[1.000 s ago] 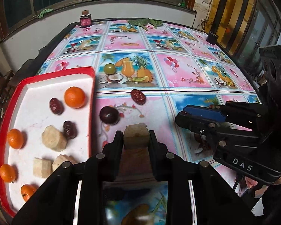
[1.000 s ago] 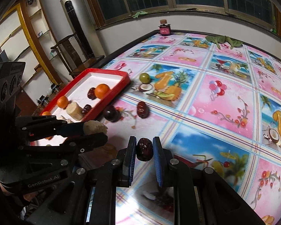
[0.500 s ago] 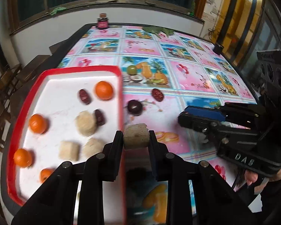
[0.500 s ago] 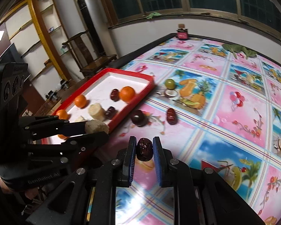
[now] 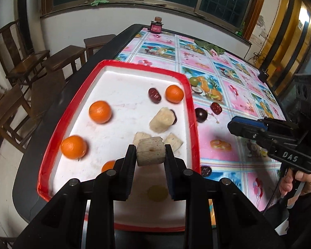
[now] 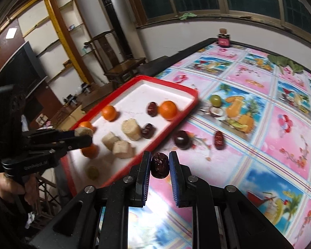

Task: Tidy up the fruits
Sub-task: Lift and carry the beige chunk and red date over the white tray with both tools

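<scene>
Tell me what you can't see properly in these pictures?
- Left wrist view: the orange is half hidden behind the left gripper.
- Left wrist view: the date is mostly hidden behind a pale chunk.
- Right wrist view: the jar label is too small to read.

Both handheld tools are matte black plastic with angular, ribbed frames and round silver screw heads along their arms. The left gripper has plain black fingers; the right gripper carries blue ridged pads and white "DAS" lettering on its side. The right hand emerges from a dark sleeve.
</scene>
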Demonstrator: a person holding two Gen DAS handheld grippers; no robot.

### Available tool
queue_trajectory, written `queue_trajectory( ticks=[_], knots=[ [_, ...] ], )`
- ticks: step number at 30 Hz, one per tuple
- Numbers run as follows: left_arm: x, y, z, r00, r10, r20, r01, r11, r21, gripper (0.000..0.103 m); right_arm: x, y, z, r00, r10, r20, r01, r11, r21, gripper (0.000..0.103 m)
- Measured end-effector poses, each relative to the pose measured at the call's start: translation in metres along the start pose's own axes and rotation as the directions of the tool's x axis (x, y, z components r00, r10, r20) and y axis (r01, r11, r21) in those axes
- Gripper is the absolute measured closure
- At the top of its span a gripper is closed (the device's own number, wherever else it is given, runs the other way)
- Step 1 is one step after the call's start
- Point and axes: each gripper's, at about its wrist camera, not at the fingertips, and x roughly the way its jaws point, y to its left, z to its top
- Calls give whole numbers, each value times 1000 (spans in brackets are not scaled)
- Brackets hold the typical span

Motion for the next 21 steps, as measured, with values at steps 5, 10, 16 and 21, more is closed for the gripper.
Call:
queue_trajectory(
  ticks=[5,10,16,21],
  knots=[
    [1,8,-13,1000,-3,-20,2,1000,-25,79,5,21,4,993,115,4,-114,993,-37,85],
    [-2,18,-23,999,4,-33,-6,999,-45,79,9,44,-3,982,189,5,-188,977,-106,85],
    [0,27,-33,998,-3,-55,-1,998,-63,79,15,68,-11,976,217,-1,-212,956,-204,85],
    [6,28,-36,998,-11,-67,7,998,-64,79,32,82,-12,985,165,-48,-172,952,-251,85]
  ],
)
